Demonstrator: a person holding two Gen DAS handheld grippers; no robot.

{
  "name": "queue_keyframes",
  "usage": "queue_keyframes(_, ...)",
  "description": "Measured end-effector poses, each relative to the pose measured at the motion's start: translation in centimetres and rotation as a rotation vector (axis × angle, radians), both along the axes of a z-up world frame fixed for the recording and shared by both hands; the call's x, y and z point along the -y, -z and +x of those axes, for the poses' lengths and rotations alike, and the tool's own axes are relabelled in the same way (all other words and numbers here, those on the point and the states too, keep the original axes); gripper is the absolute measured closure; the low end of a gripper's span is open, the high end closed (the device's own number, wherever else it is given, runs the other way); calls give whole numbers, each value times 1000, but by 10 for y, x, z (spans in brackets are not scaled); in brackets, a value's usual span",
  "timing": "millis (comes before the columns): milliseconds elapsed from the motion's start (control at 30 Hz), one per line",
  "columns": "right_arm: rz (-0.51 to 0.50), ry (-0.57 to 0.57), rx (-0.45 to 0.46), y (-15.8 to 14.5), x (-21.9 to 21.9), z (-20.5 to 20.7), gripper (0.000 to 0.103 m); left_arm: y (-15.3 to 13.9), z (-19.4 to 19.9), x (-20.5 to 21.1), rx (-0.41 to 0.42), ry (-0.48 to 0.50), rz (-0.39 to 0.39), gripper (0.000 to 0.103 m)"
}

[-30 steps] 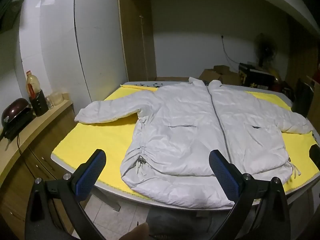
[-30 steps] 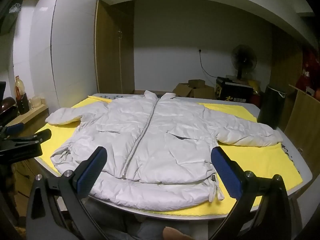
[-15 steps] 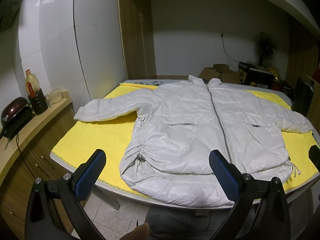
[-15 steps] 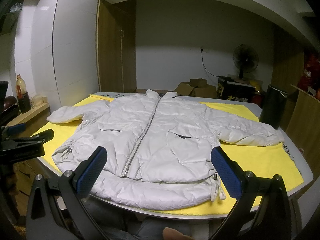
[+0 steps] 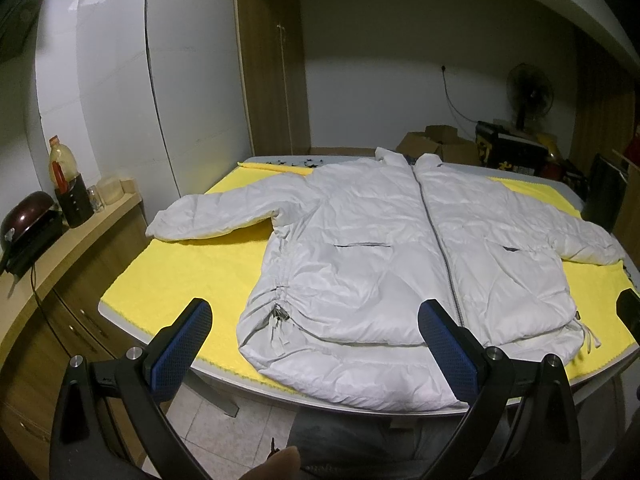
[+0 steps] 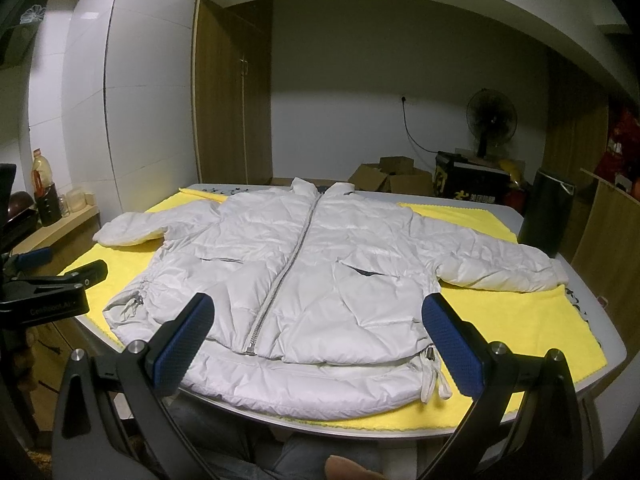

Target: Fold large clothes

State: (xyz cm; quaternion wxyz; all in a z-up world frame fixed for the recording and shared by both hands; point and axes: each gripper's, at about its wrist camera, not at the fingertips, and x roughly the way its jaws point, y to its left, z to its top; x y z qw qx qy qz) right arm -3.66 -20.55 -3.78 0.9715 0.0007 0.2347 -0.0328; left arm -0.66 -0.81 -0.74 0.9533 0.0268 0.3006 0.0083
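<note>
Raised slightly since a second ago, my left gripper (image 5: 314,344) and right gripper (image 6: 318,338) hang spread and empty before the white jacket (image 5: 400,264), flat and unfolded on the yellow-covered table (image 5: 192,272); folding has yet to begin.

A white puffer jacket (image 5: 384,264) lies flat, front up and zipped, on the yellow cloth (image 5: 192,276), collar at twelve o'clock, hem at six overhanging the near edge, sleeves spread toward nine and three, drawstrings gathered at both hem corners.
</note>
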Motion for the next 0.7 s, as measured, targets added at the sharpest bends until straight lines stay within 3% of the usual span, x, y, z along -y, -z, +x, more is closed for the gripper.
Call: queue_keyframes(700, -8, -9, -6, 3, -1, 0, 0, 3, 3, 0, -18, 4, -9, 0)
